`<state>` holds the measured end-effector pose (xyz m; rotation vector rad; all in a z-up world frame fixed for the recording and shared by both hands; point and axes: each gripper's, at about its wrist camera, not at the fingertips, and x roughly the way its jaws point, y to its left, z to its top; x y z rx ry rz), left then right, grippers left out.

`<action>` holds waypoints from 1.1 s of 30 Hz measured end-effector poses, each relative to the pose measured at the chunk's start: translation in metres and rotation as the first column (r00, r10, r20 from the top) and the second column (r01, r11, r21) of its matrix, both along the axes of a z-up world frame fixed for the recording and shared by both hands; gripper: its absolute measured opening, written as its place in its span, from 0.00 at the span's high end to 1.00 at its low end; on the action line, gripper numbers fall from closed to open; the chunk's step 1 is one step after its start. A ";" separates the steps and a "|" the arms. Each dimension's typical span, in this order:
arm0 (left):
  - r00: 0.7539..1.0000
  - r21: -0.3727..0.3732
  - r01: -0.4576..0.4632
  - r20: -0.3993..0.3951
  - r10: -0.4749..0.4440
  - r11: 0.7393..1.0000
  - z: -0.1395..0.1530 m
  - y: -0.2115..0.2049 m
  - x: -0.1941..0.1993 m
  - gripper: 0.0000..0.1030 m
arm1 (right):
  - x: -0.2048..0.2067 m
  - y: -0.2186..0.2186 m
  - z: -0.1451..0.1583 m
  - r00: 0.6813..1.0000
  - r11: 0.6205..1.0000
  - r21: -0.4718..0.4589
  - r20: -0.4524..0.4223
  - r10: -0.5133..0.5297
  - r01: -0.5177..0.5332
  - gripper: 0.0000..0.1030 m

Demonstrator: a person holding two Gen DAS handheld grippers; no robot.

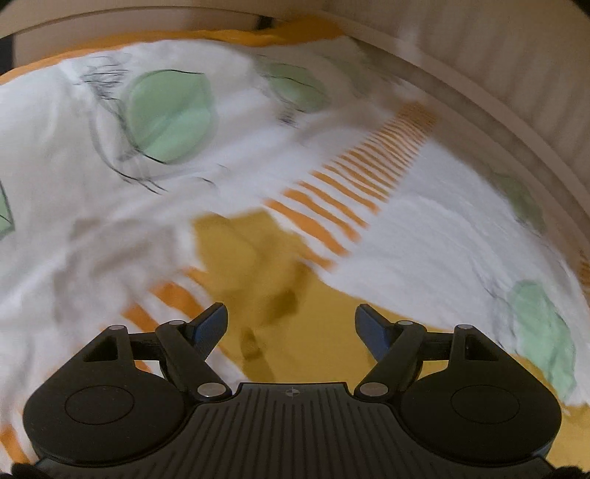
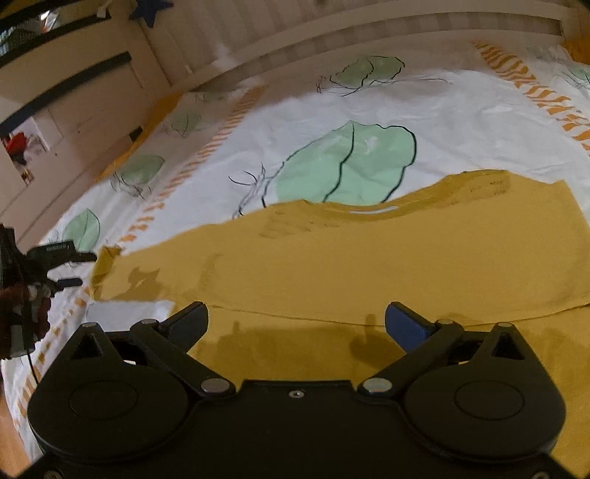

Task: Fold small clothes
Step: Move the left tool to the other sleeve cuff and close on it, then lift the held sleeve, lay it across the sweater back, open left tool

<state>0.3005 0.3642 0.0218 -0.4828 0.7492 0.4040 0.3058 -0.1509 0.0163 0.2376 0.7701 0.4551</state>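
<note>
A mustard-yellow garment is spread flat on a bed sheet printed with green leaves and orange stripes. The right tongs are held wide above its near edge, gripping nothing. The left tongs are likewise seen wide and empty over a rumpled yellow sleeve.

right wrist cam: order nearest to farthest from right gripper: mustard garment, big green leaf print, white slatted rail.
1. mustard garment, spread directly ahead of the right gripper.
2. big green leaf print, on the sheet just beyond the garment.
3. white slatted rail, across the top, past the sheet.
</note>
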 end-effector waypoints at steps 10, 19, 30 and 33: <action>0.996 -0.042 -0.084 -0.033 0.083 0.996 -0.025 0.055 0.032 0.27 | -0.009 0.048 -0.003 0.998 0.999 -0.006 0.030 0.048 -0.048 0.00; 0.995 0.041 -0.038 -0.091 0.042 0.998 -0.046 0.050 0.056 0.33 | -0.009 0.057 -0.012 0.998 0.998 -0.011 -0.001 0.069 -0.069 0.00; 0.996 0.047 -0.051 0.082 0.047 0.998 0.002 0.025 0.029 0.95 | -0.006 0.044 -0.013 0.999 0.998 -0.023 -0.018 0.049 -0.050 0.00; 0.989 0.074 -0.006 0.145 -0.005 0.997 0.039 0.001 0.022 0.95 | -0.004 0.037 -0.009 0.999 0.999 -0.023 -0.006 0.037 -0.037 0.00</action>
